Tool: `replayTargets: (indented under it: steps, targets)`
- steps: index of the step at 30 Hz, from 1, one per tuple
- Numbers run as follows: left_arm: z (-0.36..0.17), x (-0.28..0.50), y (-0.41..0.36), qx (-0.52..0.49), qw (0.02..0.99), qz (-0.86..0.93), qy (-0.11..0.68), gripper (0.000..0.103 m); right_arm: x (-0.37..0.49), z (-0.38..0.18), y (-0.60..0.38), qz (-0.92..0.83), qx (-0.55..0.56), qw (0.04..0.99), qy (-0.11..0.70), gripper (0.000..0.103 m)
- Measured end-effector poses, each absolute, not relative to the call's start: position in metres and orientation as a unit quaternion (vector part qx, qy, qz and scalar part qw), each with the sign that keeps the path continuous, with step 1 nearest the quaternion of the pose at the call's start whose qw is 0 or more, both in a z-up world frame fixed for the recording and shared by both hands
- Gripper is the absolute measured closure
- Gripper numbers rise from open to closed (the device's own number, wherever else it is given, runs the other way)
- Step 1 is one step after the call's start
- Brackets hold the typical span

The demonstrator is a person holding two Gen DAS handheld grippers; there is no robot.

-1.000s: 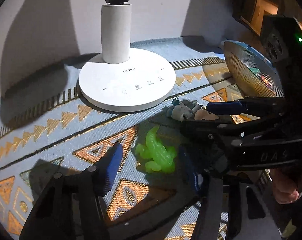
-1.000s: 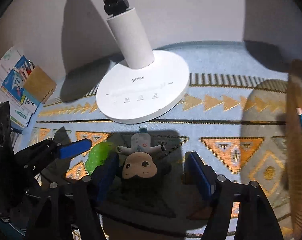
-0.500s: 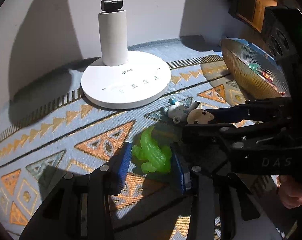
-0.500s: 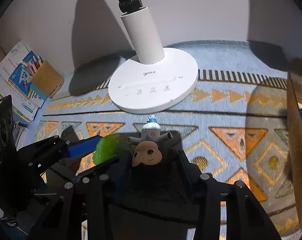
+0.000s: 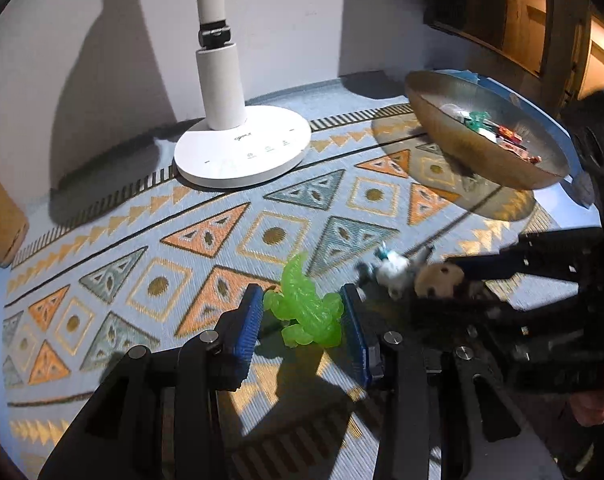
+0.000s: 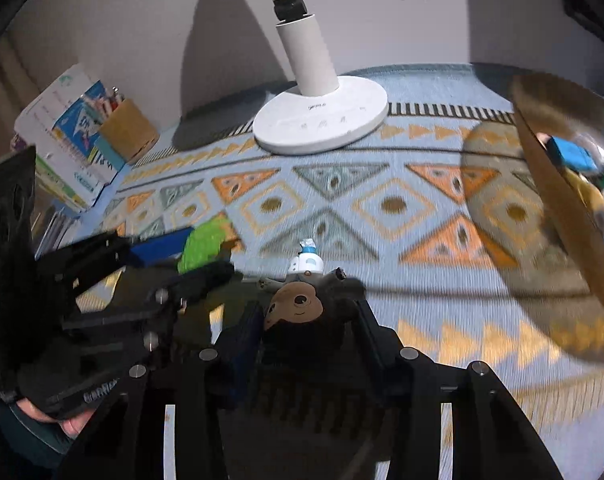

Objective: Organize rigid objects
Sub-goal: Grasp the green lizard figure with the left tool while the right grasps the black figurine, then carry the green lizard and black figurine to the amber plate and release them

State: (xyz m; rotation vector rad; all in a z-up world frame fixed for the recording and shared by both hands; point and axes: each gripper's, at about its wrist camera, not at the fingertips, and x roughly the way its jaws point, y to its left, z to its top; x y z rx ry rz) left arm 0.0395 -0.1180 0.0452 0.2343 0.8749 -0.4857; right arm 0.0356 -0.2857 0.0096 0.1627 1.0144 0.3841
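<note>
My left gripper [image 5: 301, 300] is shut on a translucent green lizard toy [image 5: 306, 314], its blue pads [image 5: 248, 320] pressing both sides, held just above the patterned mat [image 5: 206, 232]. Beside it, my right gripper [image 5: 458, 282] is shut on a small figurine [image 5: 436, 278] with a brown head and white body. In the right wrist view that gripper [image 6: 306, 311] clamps the figurine [image 6: 296, 306] at the head, its white body pointing away. The left gripper [image 6: 188, 260] with the green toy [image 6: 204, 242] shows at the left there.
A white desk lamp base [image 5: 242, 152] stands at the back of the mat by the wall. A golden bowl [image 5: 442, 120] holding several small toys sits at the right [image 6: 542, 184]. A cardboard pen holder [image 6: 128, 130] and booklets [image 6: 70, 132] stand at the left.
Both grippers closed on their toys, the left on the green lizard and the right on the figurine, then drew back from the lamp and rose slightly with the toys.
</note>
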Motion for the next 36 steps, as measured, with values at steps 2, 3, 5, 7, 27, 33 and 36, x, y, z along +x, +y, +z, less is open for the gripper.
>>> replayTargets:
  steps: [2,3,5,7,27,33,36]
  targets:
    - [0.048,0.032,-0.119,0.114,0.872,-0.233,0.414,0.066,0.022,0.010,-0.287,0.186,0.080,0.852,0.483,0.058]
    - [0.050,0.028,-0.119,0.114,0.873,-0.234,0.413,0.066,0.014,0.010,-0.288,0.186,0.080,0.852,0.483,0.058]
    - [0.052,0.021,-0.119,0.112,0.874,-0.236,0.410,0.066,-0.001,0.012,-0.290,0.185,0.076,0.854,0.481,0.058]
    - [0.053,0.017,-0.119,0.108,0.875,-0.236,0.409,0.066,-0.013,0.015,-0.292,0.183,0.077,0.855,0.478,0.058]
    - [0.027,0.009,-0.091,0.057,0.867,-0.226,0.441,0.066,-0.005,-0.001,-0.268,0.120,0.006,0.873,0.473,0.058]
    - [0.036,0.011,-0.099,0.054,0.868,-0.233,0.436,0.066,-0.006,0.000,-0.279,0.130,0.044,0.871,0.471,0.058]
    - [0.052,0.013,-0.111,0.053,0.870,-0.245,0.424,0.066,-0.011,0.013,-0.295,0.131,0.077,0.874,0.461,0.058]
